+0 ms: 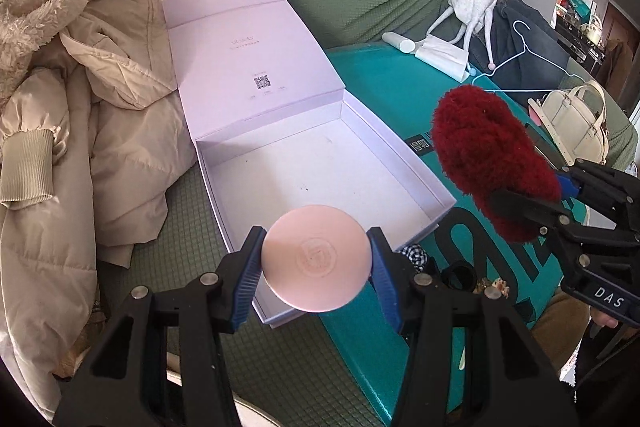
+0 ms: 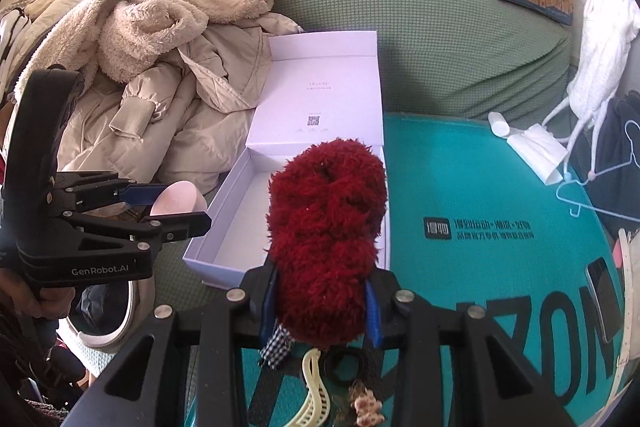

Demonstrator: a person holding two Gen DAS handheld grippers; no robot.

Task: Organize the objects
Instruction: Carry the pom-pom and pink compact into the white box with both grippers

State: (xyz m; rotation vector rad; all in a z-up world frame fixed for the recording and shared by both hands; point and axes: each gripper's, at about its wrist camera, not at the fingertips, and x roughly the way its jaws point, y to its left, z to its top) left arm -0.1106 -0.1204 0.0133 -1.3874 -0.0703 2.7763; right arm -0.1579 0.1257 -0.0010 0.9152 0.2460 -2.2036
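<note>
An open white box (image 1: pixel 320 163) (image 2: pixel 240 227) lies on the green sofa, lid folded back, its inside bare. My left gripper (image 1: pixel 316 259) (image 2: pixel 176 207) is shut on a round pink compact (image 1: pixel 316 259) (image 2: pixel 178 201) and holds it over the box's near edge. My right gripper (image 2: pixel 324 307) (image 1: pixel 532 203) is shut on a fluffy dark red hair piece (image 2: pixel 328 231) (image 1: pixel 488 159) and holds it above the teal box (image 2: pixel 480 187) just right of the white box.
Beige coats (image 1: pixel 80 107) are piled left of the box. On the teal box lie a checked bow (image 2: pixel 276 347), a black hair tie (image 2: pixel 344 367), a cream hair claw (image 2: pixel 316 395), a phone (image 2: pixel 604 303), a white hanger (image 1: pixel 524 67) and a lint roller (image 1: pixel 400 43). A cream handbag (image 1: pixel 576 123) sits right.
</note>
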